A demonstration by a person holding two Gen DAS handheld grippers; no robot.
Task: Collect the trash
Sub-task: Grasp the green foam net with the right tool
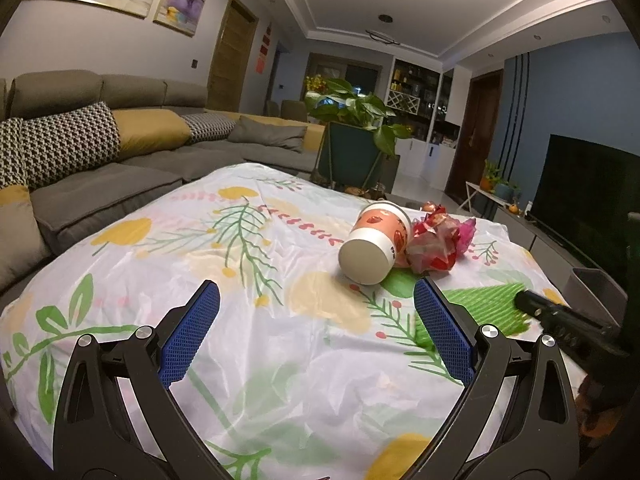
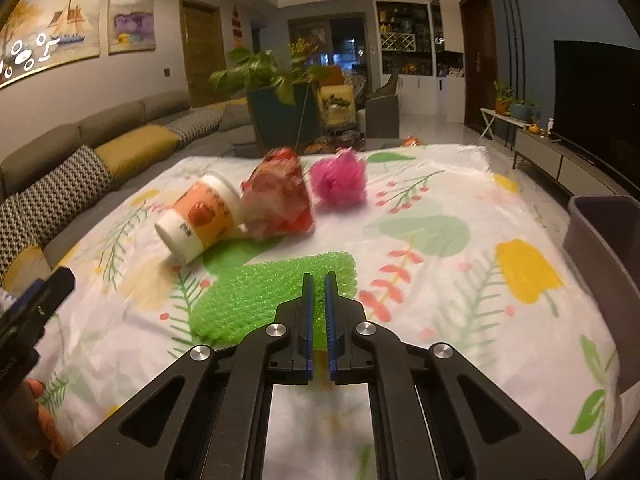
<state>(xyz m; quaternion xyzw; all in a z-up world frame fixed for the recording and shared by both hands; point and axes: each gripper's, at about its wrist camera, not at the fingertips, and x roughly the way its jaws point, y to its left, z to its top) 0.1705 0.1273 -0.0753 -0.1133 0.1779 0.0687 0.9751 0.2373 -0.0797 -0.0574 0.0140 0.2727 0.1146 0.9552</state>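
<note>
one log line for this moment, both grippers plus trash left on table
left gripper open, empty | right gripper shut over green mesh | cup, wrapper, pink mesh uncollected

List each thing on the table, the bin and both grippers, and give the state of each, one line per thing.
Cup: on its side, touching the wrapper.
Wrapper: crumpled.
Pink mesh ball: scrunched, lying apart.
Green sheet: flat on the tablecloth.
Bin: upright at the table's right edge.
Left gripper: open, empty.
Right gripper: nearly shut over the green sheet.
</note>
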